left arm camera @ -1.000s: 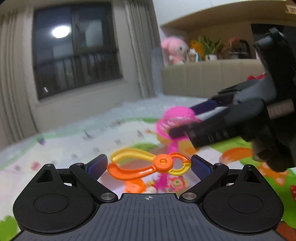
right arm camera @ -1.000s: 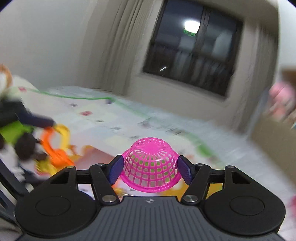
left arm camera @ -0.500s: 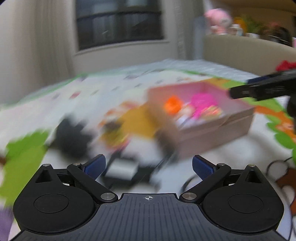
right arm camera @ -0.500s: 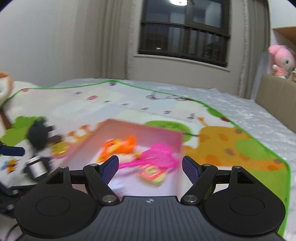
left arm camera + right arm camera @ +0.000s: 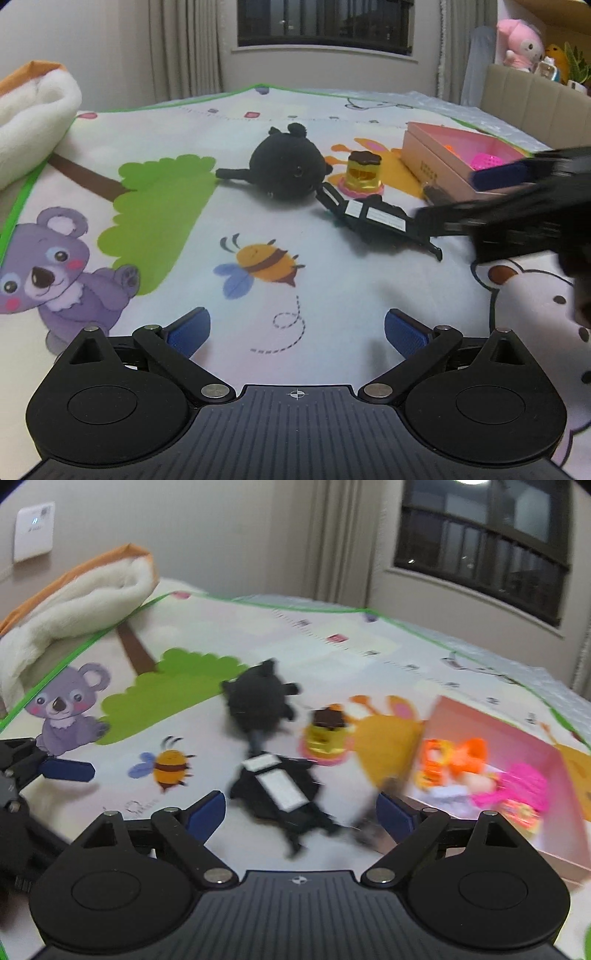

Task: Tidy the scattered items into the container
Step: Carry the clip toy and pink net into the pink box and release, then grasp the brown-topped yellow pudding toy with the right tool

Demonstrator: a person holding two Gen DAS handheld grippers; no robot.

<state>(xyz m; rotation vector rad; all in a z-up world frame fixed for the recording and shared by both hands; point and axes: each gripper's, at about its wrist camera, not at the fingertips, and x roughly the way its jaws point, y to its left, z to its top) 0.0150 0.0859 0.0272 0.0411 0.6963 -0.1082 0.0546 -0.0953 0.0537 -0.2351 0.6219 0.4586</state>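
Note:
A pink box (image 5: 443, 162) (image 5: 517, 771) sits on the play mat and holds orange scissors (image 5: 447, 760) and a pink basket (image 5: 521, 786). On the mat lie a black plush toy (image 5: 286, 168) (image 5: 260, 699), a yellow toy cake with a dark top (image 5: 364, 171) (image 5: 327, 733) and a black device with white labels (image 5: 376, 219) (image 5: 280, 790). My left gripper (image 5: 297, 330) is open and empty above the bee print. My right gripper (image 5: 301, 810) is open and empty, just short of the black device; it also shows in the left wrist view (image 5: 517, 210).
A folded white and orange blanket (image 5: 33, 107) (image 5: 70, 620) lies at the mat's left edge. A beige sofa back with plush toys (image 5: 521, 40) stands at the far right. A window and curtains are behind.
Both grippers let go of their toys, the scissors and pink basket now lying in the box, and swung left and down toward the black items on the mat.

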